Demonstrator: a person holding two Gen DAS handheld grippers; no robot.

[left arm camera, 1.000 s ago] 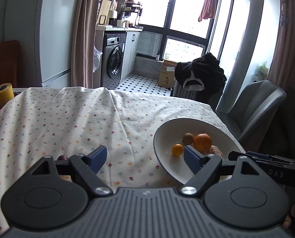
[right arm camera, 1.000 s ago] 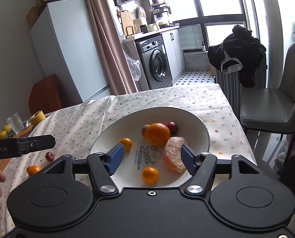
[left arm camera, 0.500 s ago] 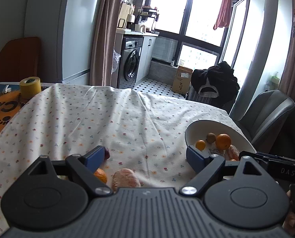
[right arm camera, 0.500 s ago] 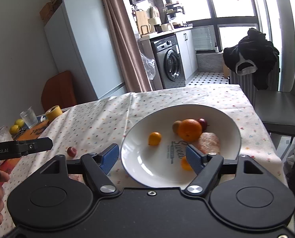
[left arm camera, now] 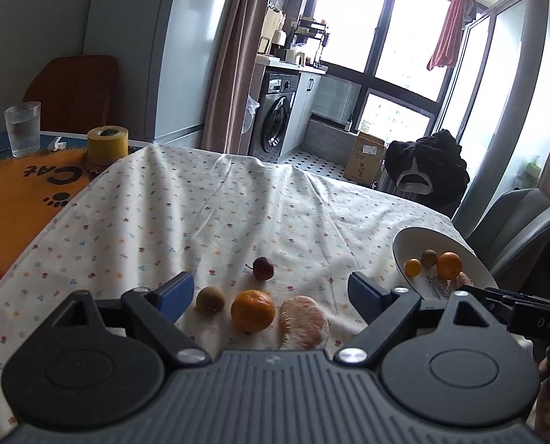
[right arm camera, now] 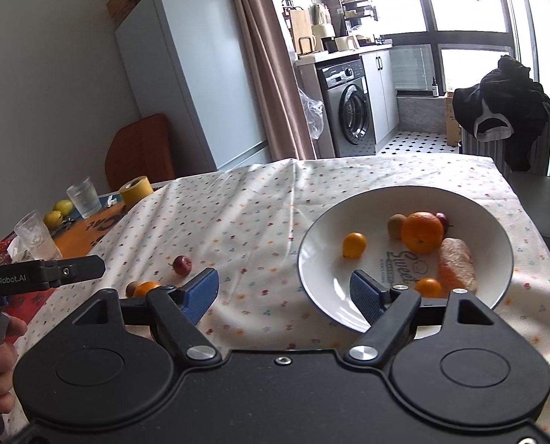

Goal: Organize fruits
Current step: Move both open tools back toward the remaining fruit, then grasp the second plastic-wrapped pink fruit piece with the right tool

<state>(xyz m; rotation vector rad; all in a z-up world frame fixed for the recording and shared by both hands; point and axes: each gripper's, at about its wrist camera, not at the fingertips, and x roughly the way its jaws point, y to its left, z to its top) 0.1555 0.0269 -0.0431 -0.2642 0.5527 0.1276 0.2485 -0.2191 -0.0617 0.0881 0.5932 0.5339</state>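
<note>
Roughly halfway: six fruits sit in the white bowl [right arm camera: 312,244]; the tangerine [left arm camera: 252,310], kiwi [left arm camera: 210,299], peeled segment [left arm camera: 304,322] and red fruit [left arm camera: 263,268] wait near the left gripper [left arm camera: 271,292], spread empty, like the right gripper [right arm camera: 284,288].

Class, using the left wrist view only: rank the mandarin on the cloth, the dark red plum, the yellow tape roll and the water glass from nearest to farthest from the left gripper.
1. Mandarin: between the open fingers of the left gripper.
2. Dark red plum: just beyond, centre.
3. Yellow tape roll: far left, past the cloth's edge.
4. Water glass: farthest left, beyond the tape.
</note>
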